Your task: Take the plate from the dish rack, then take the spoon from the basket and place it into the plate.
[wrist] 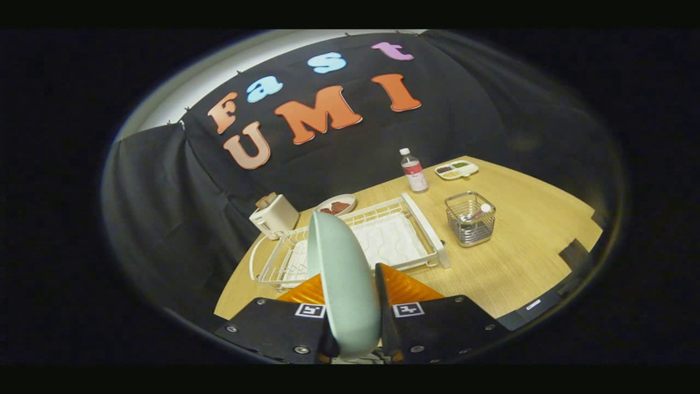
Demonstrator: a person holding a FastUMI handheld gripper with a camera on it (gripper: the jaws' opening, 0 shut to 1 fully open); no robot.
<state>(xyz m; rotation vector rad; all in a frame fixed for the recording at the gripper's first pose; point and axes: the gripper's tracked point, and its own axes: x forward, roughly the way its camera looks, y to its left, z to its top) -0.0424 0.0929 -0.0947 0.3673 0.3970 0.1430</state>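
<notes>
A pale green plate (340, 273) stands on edge between my two fingers, and my gripper (350, 290) is shut on it, holding it lifted in front of the white dish rack (421, 221). The plate hides part of the rack behind it. To the right of the rack, beyond my fingers, stands a wire basket (470, 219) with a spoon (477, 212) lying in it, its handle leaning toward the basket's right side.
A white toaster (273, 215) sits left of the rack. Behind the rack are a small dish of dark food (335, 206), a clear bottle (414, 171) and a divided snack tray (456, 169). Bare wooden tabletop (519, 262) lies right of my fingers, before the basket.
</notes>
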